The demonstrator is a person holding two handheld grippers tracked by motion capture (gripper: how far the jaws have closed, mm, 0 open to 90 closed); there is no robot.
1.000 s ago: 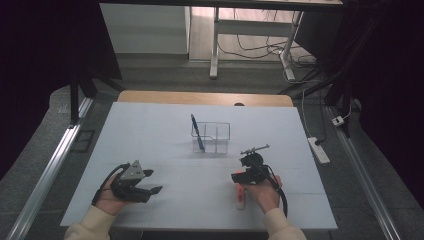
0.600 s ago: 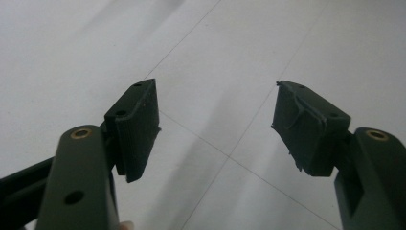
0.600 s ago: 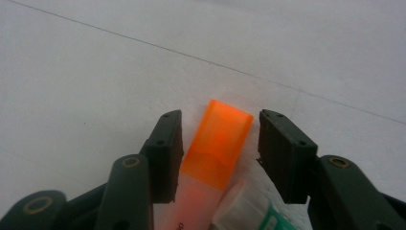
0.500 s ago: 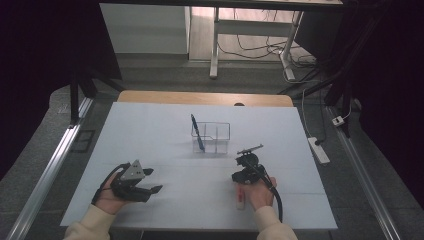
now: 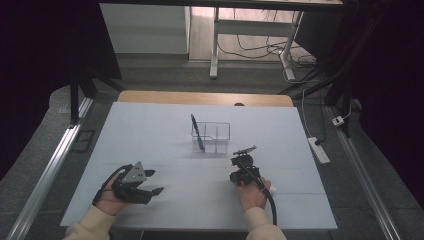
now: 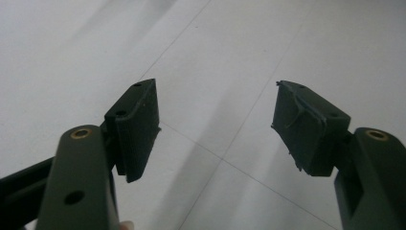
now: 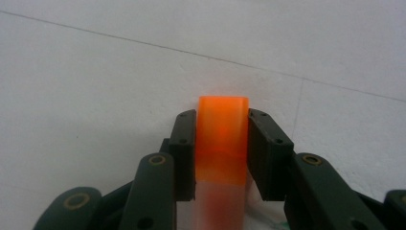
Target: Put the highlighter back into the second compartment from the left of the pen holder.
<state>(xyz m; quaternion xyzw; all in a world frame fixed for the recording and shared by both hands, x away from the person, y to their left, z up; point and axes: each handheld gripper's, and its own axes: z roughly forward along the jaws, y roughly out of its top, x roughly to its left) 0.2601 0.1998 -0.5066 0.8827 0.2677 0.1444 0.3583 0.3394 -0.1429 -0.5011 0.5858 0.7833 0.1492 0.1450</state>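
Observation:
An orange-capped marker (image 7: pixel 223 129) with a pale translucent body lies low over the white table. My right gripper (image 7: pixel 222 117) is shut on it, one pad on each side of the cap. Its jaws have just been closing on the marker. In the high view the right gripper (image 5: pixel 242 165) sits right of the table's middle, near the front. My left gripper (image 6: pixel 215 96) is open with nothing between its pads, just bare table. It rests at the front left (image 5: pixel 155 181). A clear divided box (image 5: pixel 216 135) stands at the table's middle, with a blue pen (image 5: pixel 197 132) leaning in it.
The white table sheet (image 5: pixel 150 130) has faint seams, and a wooden edge (image 5: pixel 205 98) runs along the far side. A white power strip (image 5: pixel 318 150) lies on the floor to the right. Metal rails (image 5: pixel 50 165) flank the table.
The right hand and gripper have shifted a little on the table near the front. The left hand has kept still.

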